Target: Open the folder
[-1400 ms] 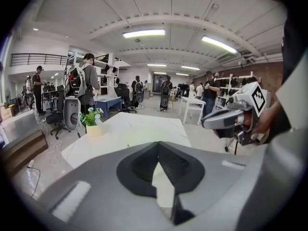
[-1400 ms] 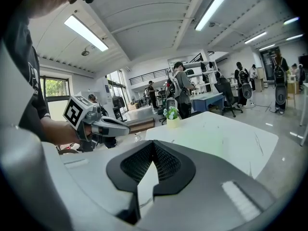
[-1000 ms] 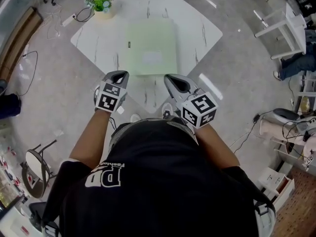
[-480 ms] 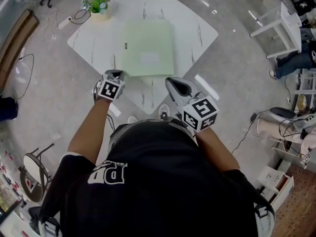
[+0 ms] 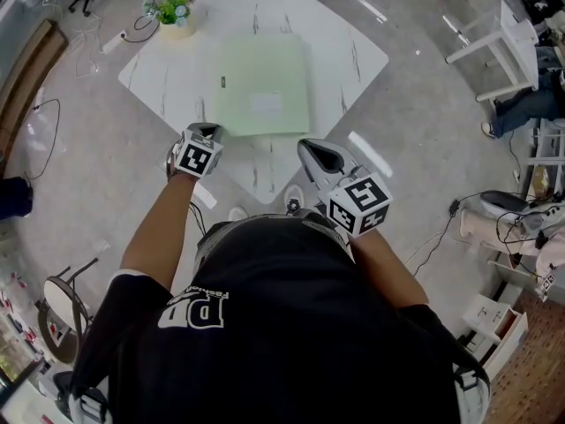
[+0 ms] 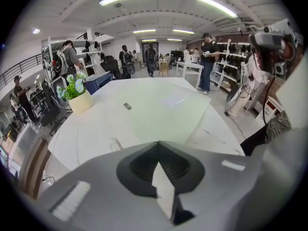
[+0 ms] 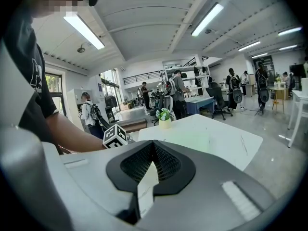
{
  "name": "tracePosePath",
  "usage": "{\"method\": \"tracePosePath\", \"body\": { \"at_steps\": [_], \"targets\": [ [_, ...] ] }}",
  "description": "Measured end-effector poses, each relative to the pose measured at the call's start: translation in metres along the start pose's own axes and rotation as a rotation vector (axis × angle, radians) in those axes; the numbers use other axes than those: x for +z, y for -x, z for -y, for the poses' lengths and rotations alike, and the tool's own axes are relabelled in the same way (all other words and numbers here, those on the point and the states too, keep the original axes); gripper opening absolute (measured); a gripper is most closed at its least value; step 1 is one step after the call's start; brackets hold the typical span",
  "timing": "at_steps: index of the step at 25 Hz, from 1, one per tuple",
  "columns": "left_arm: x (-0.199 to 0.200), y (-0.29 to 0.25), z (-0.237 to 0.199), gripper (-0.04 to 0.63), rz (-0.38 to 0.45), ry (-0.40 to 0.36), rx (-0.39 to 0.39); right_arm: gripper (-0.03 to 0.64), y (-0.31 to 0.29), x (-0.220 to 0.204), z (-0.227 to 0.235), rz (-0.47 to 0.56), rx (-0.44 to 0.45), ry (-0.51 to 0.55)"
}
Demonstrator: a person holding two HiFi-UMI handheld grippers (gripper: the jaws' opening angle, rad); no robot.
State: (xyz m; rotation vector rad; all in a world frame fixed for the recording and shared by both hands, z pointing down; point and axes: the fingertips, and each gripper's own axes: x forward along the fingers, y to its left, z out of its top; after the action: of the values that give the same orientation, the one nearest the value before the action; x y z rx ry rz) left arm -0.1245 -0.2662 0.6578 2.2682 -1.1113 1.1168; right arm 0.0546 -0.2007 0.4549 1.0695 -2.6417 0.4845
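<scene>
You're hovering both tools empty, jaws pressed together: left gripper (image 5: 208, 132) just short of the folder (image 5: 262, 87) corner, right gripper (image 5: 312, 146) at the table (image 5: 357, 51) edge.

We're finding just one readable print, and it sits on the shirt.
On the black shirt (image 5: 291, 352) we read big white letters "PD", upside down in the head view, with a small "Fashion" just beside them. The white label (image 5: 265, 104) on the green folder (image 5: 260, 60) is too small for us to read. The cubes on the left gripper (image 5: 207, 129) and right gripper (image 5: 310, 144) show only black-and-white square markers, no words.
</scene>
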Motion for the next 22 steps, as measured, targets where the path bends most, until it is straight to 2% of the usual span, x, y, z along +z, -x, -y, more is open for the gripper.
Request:
{"method": "tracePosePath", "body": {
  "at_steps": [4, 9, 14, 16, 22],
  "targets": [
    [0.003, -0.001, -0.002, 0.057, 0.008, -0.007, 0.0, -0.002, -0.001, -0.002, -0.001, 0.0, 0.002, -0.001],
    [-0.001, 0.0, -0.002, 0.057, -0.016, 0.034, -0.02, -0.002, -0.001, 0.002, -0.005, 0.019, 0.014, 0.006],
    [0.0, -0.001, -0.004, 0.057, -0.005, 0.07, -0.053, 0.002, -0.001, 0.008, -0.009, 0.05, 0.022, 0.046],
    [-0.007, -0.004, -0.007, 0.057, -0.018, 0.09, -0.053, 0.044, 0.0, 0.008, -0.011, 0.051, 0.022, 0.061],
    [-0.01, -0.007, -0.009, 0.057, -0.011, 0.101, -0.062, 0.046, 0.0, 0.009, -0.01, 0.051, 0.008, 0.076]
  ]
}}
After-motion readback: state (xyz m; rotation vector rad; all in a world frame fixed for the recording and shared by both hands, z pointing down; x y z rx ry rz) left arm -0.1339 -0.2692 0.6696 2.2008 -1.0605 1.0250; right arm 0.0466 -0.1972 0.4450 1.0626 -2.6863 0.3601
